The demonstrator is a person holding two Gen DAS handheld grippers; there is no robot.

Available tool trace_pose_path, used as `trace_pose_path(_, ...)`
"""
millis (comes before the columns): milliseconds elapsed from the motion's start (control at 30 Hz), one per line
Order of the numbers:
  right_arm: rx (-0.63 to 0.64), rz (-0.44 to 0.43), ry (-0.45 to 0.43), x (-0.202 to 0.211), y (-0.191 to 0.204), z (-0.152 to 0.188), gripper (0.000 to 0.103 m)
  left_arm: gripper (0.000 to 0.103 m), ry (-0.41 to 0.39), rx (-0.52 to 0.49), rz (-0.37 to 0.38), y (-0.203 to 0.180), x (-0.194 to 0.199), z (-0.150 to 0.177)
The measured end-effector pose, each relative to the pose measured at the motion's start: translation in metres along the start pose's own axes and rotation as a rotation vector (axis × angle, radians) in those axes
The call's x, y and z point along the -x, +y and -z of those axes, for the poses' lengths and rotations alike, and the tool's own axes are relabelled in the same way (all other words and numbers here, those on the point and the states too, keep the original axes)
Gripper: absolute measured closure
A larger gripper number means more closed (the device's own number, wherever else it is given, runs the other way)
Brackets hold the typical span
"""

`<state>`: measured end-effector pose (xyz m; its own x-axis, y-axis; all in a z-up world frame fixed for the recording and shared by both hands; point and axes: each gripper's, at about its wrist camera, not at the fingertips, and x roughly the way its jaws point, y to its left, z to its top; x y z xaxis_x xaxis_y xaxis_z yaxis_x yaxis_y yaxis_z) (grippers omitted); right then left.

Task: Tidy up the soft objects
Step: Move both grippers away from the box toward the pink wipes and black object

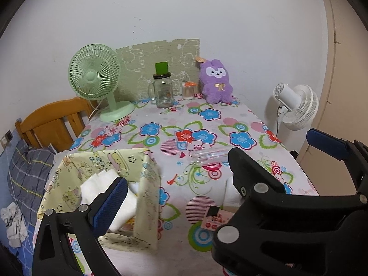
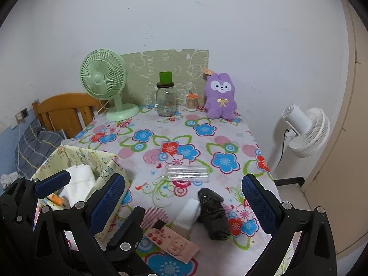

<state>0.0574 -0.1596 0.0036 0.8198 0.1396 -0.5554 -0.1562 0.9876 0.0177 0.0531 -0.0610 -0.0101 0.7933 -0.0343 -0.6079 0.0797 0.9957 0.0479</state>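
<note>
A yellow cartoon-print fabric box (image 1: 147, 195) (image 2: 108, 168) stands at the table's near left, with white soft pads (image 1: 101, 184) (image 2: 80, 181) inside. My left gripper (image 1: 184, 204) is open and holds nothing, its left finger over the box. My right gripper (image 2: 184, 203) is open above a white soft pack (image 2: 188, 211) (image 1: 230, 191) and a crumpled black bag (image 2: 214, 216). It touches neither. The grippers overlap, and the right one hides the left's right finger. A purple plush (image 1: 215, 81) (image 2: 220, 96) sits upright at the far edge.
A clear plastic case (image 2: 186, 173) lies mid-table and a pink packet (image 2: 172, 241) lies near the front. A green fan (image 1: 96, 78), a glass jar (image 1: 162, 92) and a small container (image 2: 192, 102) stand at the back. A white floor fan (image 2: 306, 133) stands right, a wooden headboard (image 1: 53, 122) left.
</note>
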Motion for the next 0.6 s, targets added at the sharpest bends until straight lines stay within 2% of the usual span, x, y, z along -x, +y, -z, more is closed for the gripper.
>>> trace_pose_path(133, 0.016, 0.013, -0.029, 0.002, -0.005, 0.008, 0.0, 0.0, -0.018, -0.004, 0.008, -0.009, -0.002, 0.008)
trace_pose_path(433, 0.009, 0.034, -0.025, 0.0, -0.019, 0.028, 0.0, 0.0, -0.01, -0.023, 0.036, -0.023, -0.009, 0.022)
trace_pose_path(600, 0.015, 0.061, -0.052, 0.0, -0.023, 0.041, 0.0, 0.0, -0.005, -0.045, 0.04, -0.031, -0.014, 0.033)
